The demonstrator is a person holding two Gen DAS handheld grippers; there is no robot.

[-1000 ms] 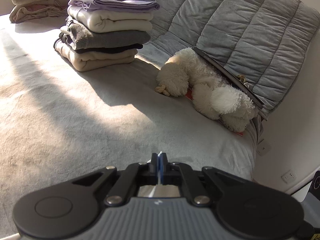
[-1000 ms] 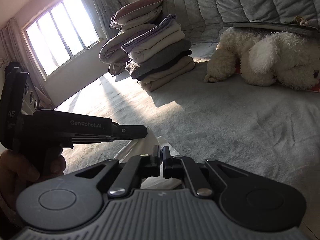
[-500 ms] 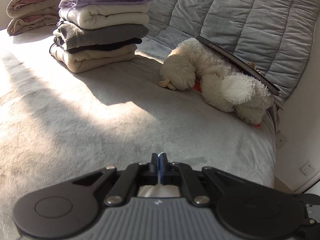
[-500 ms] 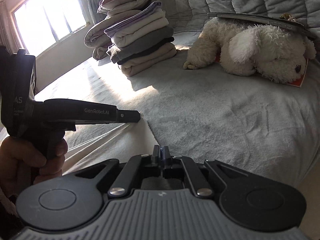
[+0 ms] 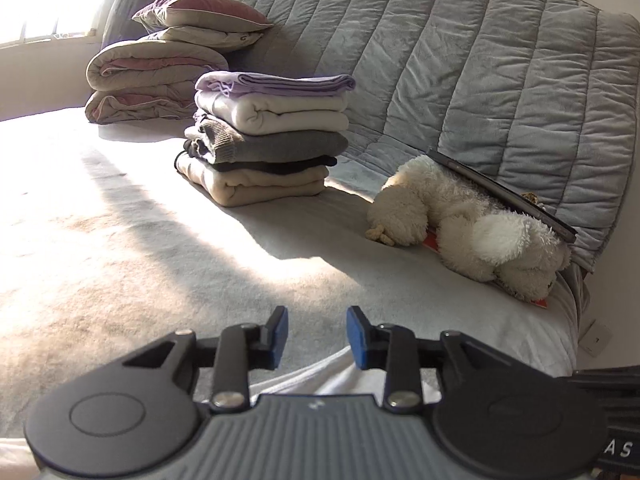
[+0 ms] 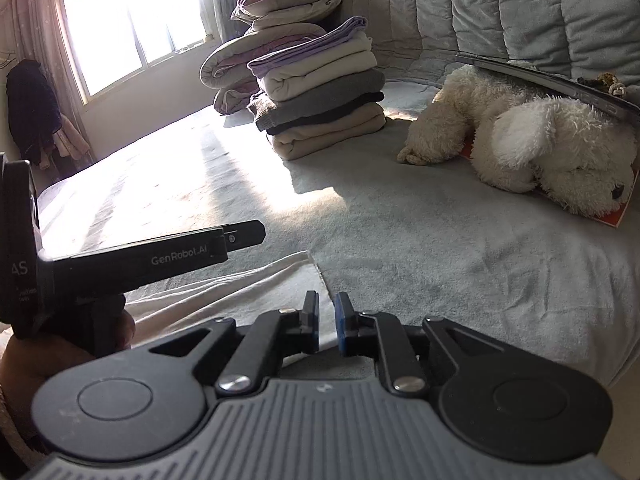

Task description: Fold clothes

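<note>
Both of your grippers have just been opening: a second ago their pads were pressed together, and now the left gripper (image 5: 316, 336) stands with a clear gap between its blue pads, while the right gripper (image 6: 326, 324) shows a narrower gap. Neither pair of pads presses on anything; the white garment (image 6: 240, 292) lies flat on the bed (image 6: 440, 248) beneath both, its edge visible just below and between the left gripper's pads and running past the right one. Your left view has also swung, so the window (image 6: 132, 28) and two stacked pillows (image 5: 200, 26) now show at far left. Count what sits at the far side of the bed: one stack of folded clothes (image 5: 272, 140) with five pieces, lilac on top, then cream, grey, a thin black one and beige at the bottom. To the left of it and farther back is one rolled quilt (image 5: 152, 80), with the two pillows on top. To the right lies one white plush dog (image 5: 472, 232), with one dark flat slab (image 5: 500, 196) resting on its back and against the quilted grey headboard (image 5: 460, 72). In the right view, your hand (image 6: 52, 356) grips the left gripper's handle.
</note>
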